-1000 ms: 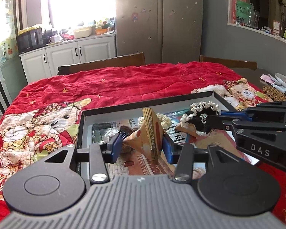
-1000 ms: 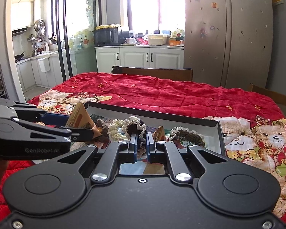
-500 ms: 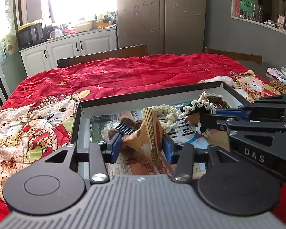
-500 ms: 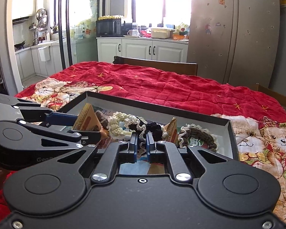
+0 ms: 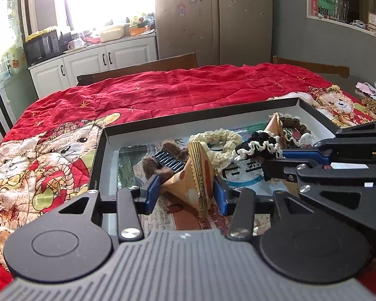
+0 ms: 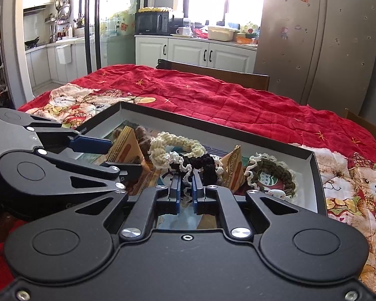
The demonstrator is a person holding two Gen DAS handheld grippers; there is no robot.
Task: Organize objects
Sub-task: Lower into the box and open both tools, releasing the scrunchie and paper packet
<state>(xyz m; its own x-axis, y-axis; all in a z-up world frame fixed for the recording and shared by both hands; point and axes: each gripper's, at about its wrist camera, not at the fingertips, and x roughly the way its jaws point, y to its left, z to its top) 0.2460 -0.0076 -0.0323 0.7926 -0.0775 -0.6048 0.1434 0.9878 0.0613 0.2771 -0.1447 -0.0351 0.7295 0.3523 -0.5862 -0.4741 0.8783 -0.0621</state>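
Clamping a tan triangular snack packet (image 5: 195,175), left gripper (image 5: 186,190) has both blue pads against the packet's sides, jaws part-way apart at packet width. Packet sits point-up, low over the tray's printed floor; can't tell if its bottom edge touches.

Right gripper (image 6: 186,188) is pinched tight on a black crocheted scrunchie with white lace trim (image 6: 195,161); pads nearly meet, with the lace edge caught between them. In the left wrist view the same scrunchie (image 5: 259,141) hangs off the right gripper's fingertips, to the right of the packet and slightly farther back. Can't tell whether it clears the things under it.

Both grippers sit side by side over the near half of a shallow black-rimmed tray (image 5: 101,155).

Tray contents, from the left wrist view:
- cream crocheted ring (image 5: 220,139), just behind the packet
- brown fuzzy item (image 5: 154,164) with a dark ribbed clip (image 5: 169,160) on it, left of the packet
- second tan packet (image 5: 275,125), upright near the far right corner
- brown crocheted ring with white trim (image 6: 270,173), beside that second packet, right end of tray

Tray rests on a red quilt with teddy-bear prints (image 5: 188,92). Wooden chair backs (image 6: 213,71) stand at the far edge, white cabinets (image 6: 193,50) and a steel fridge (image 6: 320,37) beyond.
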